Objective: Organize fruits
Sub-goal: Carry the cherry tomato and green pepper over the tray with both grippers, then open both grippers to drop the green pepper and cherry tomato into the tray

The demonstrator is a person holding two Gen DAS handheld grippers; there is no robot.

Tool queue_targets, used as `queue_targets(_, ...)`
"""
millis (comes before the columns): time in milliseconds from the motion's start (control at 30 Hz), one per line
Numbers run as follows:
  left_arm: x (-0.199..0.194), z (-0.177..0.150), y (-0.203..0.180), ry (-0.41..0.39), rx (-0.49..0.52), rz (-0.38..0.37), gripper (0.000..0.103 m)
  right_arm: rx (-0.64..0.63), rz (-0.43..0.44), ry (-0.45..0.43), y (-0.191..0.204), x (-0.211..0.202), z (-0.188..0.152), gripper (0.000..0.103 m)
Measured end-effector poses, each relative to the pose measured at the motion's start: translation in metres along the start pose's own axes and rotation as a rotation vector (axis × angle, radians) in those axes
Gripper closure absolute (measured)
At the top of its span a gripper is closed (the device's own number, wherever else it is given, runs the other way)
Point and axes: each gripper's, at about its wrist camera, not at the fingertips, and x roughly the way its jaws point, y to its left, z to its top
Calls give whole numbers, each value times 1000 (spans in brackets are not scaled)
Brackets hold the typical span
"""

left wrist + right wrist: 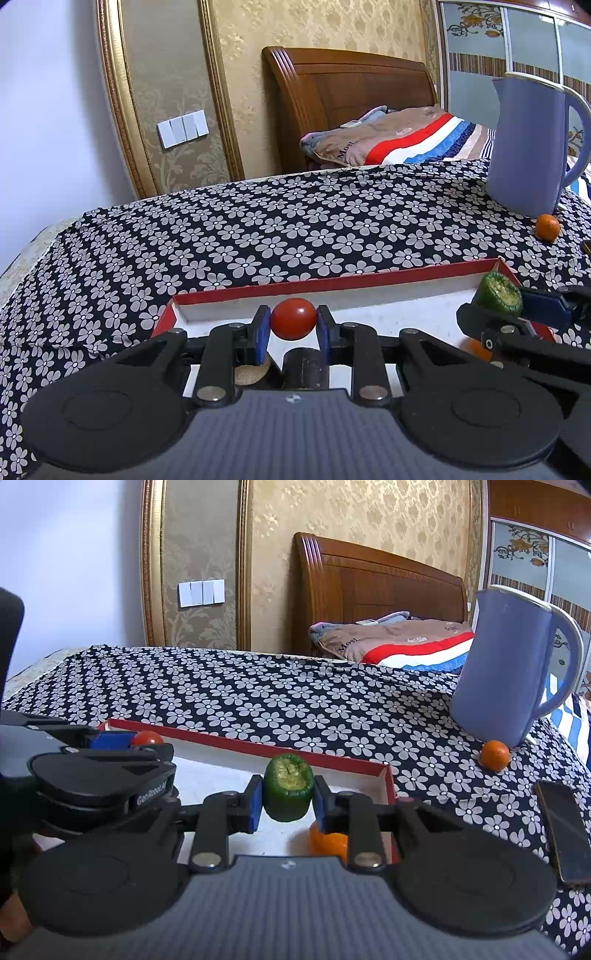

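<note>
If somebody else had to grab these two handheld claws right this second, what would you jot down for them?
Left gripper: shut on a small red tomato, held over the red-rimmed box.
Right gripper: shut on a green fruit piece, also over the box.
Done: one orange fruit already lies in the box, under the right gripper.
Left: set both held pieces down, then fetch the small orange on the flowered cloth beside the blue jug.
</note>
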Motion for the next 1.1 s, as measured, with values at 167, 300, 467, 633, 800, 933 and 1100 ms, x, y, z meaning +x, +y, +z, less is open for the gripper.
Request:
queue_targets(167, 5, 2, -1, 6, 4, 4, 77, 13, -2, 14, -3, 7, 0, 77)
queue_targets(300, 9, 3, -1, 13, 4, 3, 77, 13, -9, 22, -4, 11, 0, 77)
queue_targets(467, 16, 4, -3, 22, 9, 13, 77, 21, -10, 37, -6, 19, 0, 77)
queue_targets(633, 20, 3, -5, 18, 22, 21, 77, 29, -11, 54, -7, 26, 0, 77)
queue_targets(800, 22, 3, -5, 23, 25, 20, 77, 30, -20, 61, -6, 31, -1, 76)
queue_targets(933, 25, 2, -4, 40, 10, 8, 77, 33, -23, 64, -7, 32, -2, 71)
queue_targets(1100, 26, 2, -2, 42, -1, 16, 77, 21, -31, 54, -5, 30, -2, 67)
